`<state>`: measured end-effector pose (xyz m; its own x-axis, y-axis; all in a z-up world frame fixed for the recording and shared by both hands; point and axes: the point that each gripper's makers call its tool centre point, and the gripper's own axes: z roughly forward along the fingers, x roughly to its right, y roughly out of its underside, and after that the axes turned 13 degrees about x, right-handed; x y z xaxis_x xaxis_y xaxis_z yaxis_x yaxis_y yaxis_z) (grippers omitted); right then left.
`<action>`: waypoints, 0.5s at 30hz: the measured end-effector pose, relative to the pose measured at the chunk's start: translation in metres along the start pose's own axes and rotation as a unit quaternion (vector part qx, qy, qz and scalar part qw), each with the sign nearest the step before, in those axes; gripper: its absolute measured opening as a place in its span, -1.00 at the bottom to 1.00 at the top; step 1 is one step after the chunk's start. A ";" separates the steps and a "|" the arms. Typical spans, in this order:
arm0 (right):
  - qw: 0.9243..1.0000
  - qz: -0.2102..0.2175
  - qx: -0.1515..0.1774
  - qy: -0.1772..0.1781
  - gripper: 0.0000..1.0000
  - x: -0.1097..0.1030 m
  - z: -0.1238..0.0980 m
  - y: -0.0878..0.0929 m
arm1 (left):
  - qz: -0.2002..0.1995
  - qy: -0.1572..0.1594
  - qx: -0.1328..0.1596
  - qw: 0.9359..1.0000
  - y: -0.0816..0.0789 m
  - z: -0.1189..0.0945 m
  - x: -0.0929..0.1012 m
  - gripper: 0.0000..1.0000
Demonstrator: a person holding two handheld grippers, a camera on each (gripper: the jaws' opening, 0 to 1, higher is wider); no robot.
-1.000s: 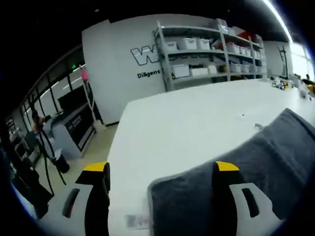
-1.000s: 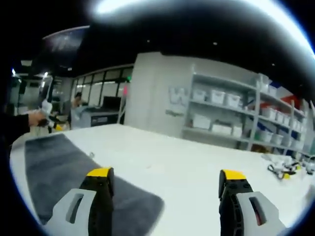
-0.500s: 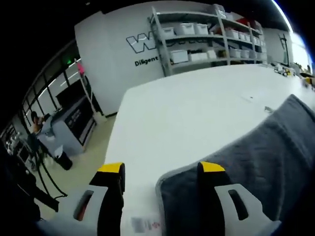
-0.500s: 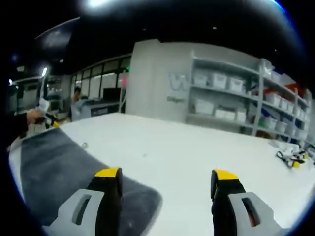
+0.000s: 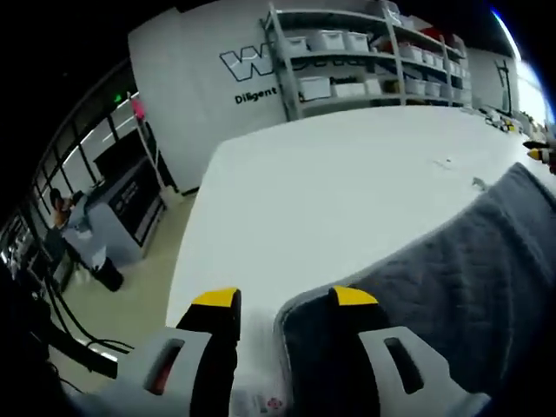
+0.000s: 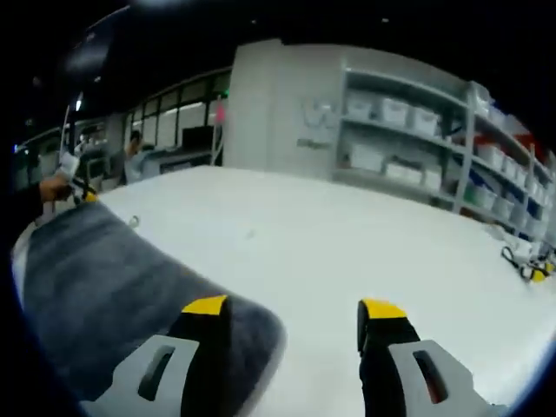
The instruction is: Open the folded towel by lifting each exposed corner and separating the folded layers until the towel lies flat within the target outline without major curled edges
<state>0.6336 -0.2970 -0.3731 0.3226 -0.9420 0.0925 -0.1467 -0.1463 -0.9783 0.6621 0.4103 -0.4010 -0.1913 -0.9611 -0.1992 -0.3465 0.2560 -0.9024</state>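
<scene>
A dark grey towel lies on the white table, running off to the right in the left gripper view. Its near corner sits between my left gripper's yellow-tipped jaws, which stand open; the right jaw is over the cloth and the left jaw over bare table. In the right gripper view the same towel stretches to the left. My right gripper is open, its left jaw above the towel's rounded corner. A hand at the towel's far end holds the other gripper.
The table's left edge drops to the floor. Small loose items lie on the table beyond the towel, and yellow-black bits at the far right. Shelves with white bins line the back wall. A small white label lies by the left jaw.
Both grippers' jaws have drawn closer together over the second. Both cameras have dipped lower and nearer to the towel corners. The towel itself lies as before.
</scene>
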 end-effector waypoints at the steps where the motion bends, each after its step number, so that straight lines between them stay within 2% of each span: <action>1: 1.000 -0.001 -0.006 0.001 0.11 -0.001 0.001 0.004 | -0.008 0.002 0.000 1.000 0.001 0.000 0.002 -0.26; 6: 1.000 -0.019 -0.020 -0.001 -0.18 -0.005 0.000 0.021 | -0.007 0.006 -0.003 1.000 0.003 0.001 0.003 -0.37; 8: 0.999 -0.029 -0.015 -0.001 -0.32 -0.006 -0.001 0.020 | 0.002 0.003 0.014 1.000 -0.001 0.002 0.002 -0.46; 11: 0.999 -0.036 -0.018 0.001 -0.34 -0.007 -0.004 0.023 | 0.002 0.003 0.013 1.000 0.001 0.003 0.001 -0.52; 15: 0.999 -0.034 -0.024 0.002 -0.49 -0.008 -0.003 0.029 | 0.005 0.003 0.006 1.000 0.004 0.004 0.002 -0.53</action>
<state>0.6238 -0.2948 -0.4015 0.3307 -0.9301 0.1598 -0.1692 -0.2250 -0.9595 0.6636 0.4093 -0.4065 -0.2011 -0.9576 -0.2062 -0.3335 0.2648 -0.9048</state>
